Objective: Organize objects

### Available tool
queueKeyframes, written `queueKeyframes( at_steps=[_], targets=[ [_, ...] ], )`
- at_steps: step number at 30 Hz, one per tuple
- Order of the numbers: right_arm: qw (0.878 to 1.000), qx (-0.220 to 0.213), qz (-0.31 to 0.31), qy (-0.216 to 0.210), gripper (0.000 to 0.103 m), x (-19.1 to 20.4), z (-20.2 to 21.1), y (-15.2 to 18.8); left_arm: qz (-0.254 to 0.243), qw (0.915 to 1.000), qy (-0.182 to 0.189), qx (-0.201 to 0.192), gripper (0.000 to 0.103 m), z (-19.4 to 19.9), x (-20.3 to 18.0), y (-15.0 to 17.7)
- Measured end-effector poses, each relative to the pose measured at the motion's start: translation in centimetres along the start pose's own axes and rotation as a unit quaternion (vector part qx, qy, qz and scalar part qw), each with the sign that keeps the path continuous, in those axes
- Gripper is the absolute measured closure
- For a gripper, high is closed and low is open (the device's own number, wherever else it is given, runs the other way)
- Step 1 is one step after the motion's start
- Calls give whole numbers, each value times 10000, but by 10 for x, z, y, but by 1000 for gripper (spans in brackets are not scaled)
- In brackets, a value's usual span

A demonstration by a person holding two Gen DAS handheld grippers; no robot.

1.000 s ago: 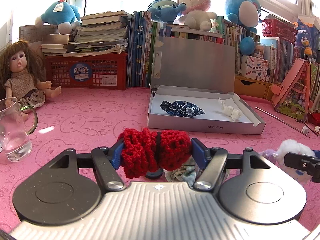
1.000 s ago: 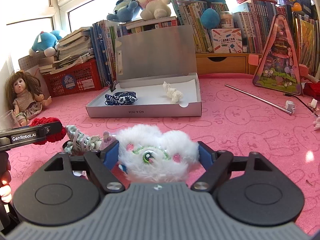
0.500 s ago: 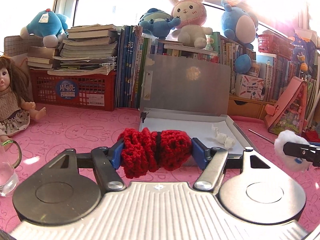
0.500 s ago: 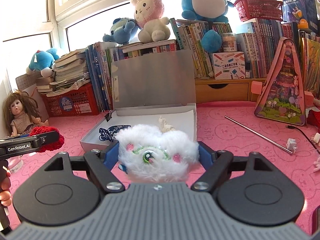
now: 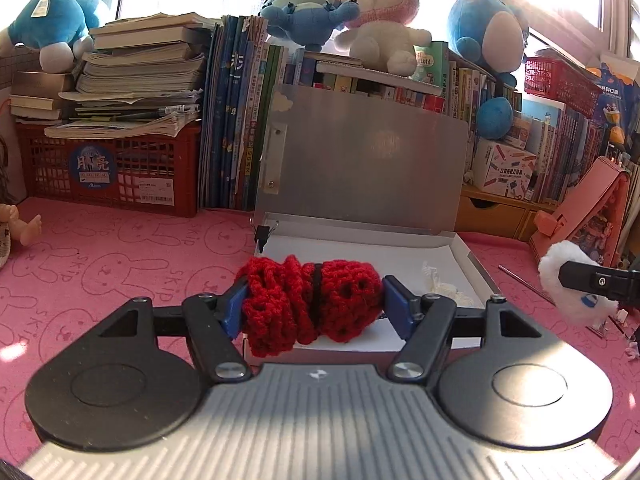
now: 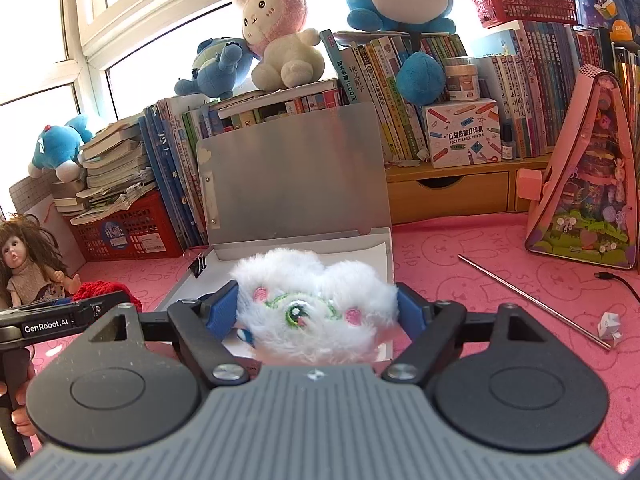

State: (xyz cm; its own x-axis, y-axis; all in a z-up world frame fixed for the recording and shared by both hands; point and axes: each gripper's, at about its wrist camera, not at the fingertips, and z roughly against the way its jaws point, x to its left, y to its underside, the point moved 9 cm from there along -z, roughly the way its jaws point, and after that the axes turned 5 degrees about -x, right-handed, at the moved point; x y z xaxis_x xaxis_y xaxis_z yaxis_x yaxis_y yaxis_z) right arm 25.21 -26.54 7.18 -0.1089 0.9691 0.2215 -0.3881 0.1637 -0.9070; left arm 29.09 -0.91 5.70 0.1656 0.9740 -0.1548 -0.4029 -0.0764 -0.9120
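L gripper (image 5: 314, 312): clamped on red crochet piece (image 5: 310, 308).
R gripper (image 6: 316, 312): clamped on white fluffy toy (image 6: 314, 308).
Box (image 5: 464, 258): carry both over floor, lower w/o hitting front wall, then let go.

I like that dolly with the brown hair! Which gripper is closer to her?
Left. The left gripper, holding the red knitted thing, sits just beside the doll; the right gripper is farther across, before the box.
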Motion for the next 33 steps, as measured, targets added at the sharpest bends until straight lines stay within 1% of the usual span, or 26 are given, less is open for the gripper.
queueKeyframes(
  at_steps=[5, 8, 14, 19, 26, 33],
  targets=[
    [9996, 94, 176, 203, 23, -5, -28, 0, 109, 9998, -84, 112, 31, -28, 2, -8],
    [9992, 169, 211, 279, 23, -6, -44, -2, 15, 9997, -192, 160, 30, -43, 1, -15],
    [9989, 384, 15, 259, 23, -12, -80, -10, -113, 9987, -416, 266, 30, -83, 5, -27],
    [9983, 452, -183, 313, 23, -23, -109, -21, -185, 9978, -537, 353, 30, -116, 12, -33],
    [9968, 667, -205, 389, 22, -31, -148, -18, -248, 9964, -614, 527, 30, -159, 18, -33],
    [9951, 854, -98, 489, 22, -37, -181, -9, -313, 9957, -561, 667, 30, -190, 16, -23]
  ],
)
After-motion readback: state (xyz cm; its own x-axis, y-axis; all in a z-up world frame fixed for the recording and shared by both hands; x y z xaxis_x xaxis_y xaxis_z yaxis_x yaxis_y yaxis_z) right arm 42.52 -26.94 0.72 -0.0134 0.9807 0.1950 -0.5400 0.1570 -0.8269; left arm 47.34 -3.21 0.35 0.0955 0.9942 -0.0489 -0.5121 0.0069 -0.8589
